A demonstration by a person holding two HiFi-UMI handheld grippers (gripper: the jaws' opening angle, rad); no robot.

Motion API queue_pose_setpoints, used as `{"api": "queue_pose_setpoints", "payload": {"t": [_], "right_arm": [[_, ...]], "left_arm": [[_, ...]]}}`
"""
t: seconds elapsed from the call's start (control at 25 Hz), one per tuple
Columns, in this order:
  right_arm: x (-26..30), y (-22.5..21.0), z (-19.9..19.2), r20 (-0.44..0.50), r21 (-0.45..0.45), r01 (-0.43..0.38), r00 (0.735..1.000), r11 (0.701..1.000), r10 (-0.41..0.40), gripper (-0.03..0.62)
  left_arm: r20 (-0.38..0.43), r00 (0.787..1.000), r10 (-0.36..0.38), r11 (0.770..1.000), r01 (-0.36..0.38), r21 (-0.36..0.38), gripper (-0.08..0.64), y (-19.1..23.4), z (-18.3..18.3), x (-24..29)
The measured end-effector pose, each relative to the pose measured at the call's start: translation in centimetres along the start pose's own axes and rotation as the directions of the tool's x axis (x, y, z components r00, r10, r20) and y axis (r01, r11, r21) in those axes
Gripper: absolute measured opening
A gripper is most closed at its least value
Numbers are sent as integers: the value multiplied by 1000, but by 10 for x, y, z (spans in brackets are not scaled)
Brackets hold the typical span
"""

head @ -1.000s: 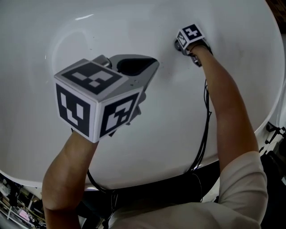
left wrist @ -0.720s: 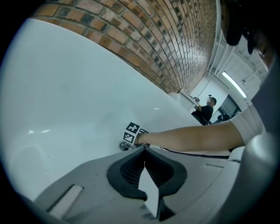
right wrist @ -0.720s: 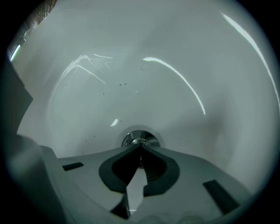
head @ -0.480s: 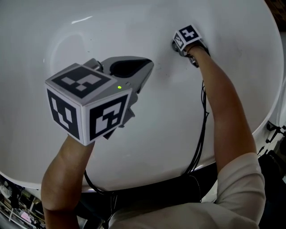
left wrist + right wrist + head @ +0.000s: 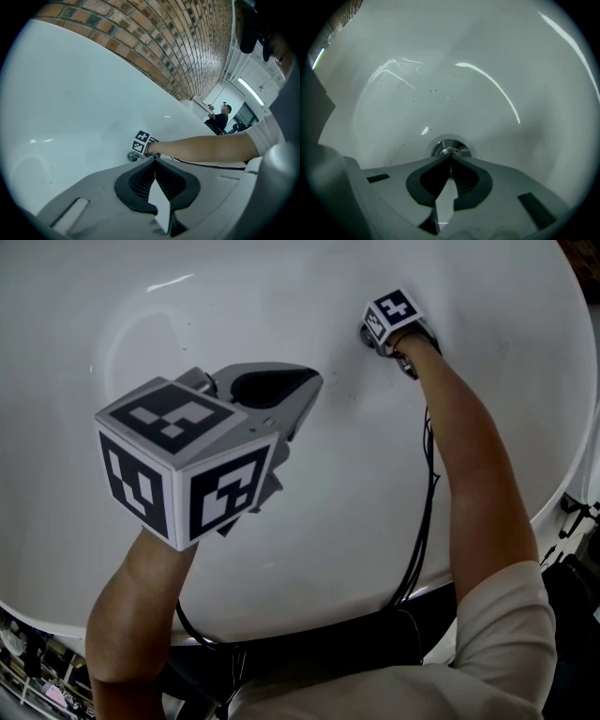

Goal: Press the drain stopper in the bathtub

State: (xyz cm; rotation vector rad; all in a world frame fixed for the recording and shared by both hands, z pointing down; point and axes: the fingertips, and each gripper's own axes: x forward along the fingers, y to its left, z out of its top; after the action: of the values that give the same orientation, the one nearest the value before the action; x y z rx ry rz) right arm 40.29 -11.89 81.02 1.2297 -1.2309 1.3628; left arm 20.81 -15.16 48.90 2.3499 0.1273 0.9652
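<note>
The round chrome drain stopper (image 5: 449, 149) sits at the bottom of the white bathtub (image 5: 497, 61). My right gripper (image 5: 450, 158) is shut, its closed tips right at the stopper's near edge, seemingly touching it. In the head view the right gripper (image 5: 375, 334) is far down in the tub, and only a chrome sliver of the stopper (image 5: 364, 334) shows beside it. My left gripper (image 5: 305, 390) hovers shut and empty above the tub's middle. In the left gripper view, its jaws (image 5: 154, 161) meet at the tips, and beyond them lies the right gripper (image 5: 136, 153) on the stopper (image 5: 131, 156).
The tub's rim (image 5: 281, 629) curves along the near side, with black cables (image 5: 424, 521) hanging over it down to the right gripper. A brick wall (image 5: 154, 42) stands behind the tub. A person (image 5: 220, 119) stands far off in the room.
My left gripper has drifted slightly left and up from a second ago. The right gripper shifted a little up toward the stopper and has since held still.
</note>
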Motion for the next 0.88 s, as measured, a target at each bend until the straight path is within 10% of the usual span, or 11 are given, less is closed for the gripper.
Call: {"api": "queue_pose_setpoints", "payload": {"t": [0.88], "right_arm": [[6, 0, -1, 7, -17, 37, 999, 999, -37, 18]], "left_arm": [[-8, 1000, -1, 1000, 1, 0, 6, 0, -5, 5]]}}
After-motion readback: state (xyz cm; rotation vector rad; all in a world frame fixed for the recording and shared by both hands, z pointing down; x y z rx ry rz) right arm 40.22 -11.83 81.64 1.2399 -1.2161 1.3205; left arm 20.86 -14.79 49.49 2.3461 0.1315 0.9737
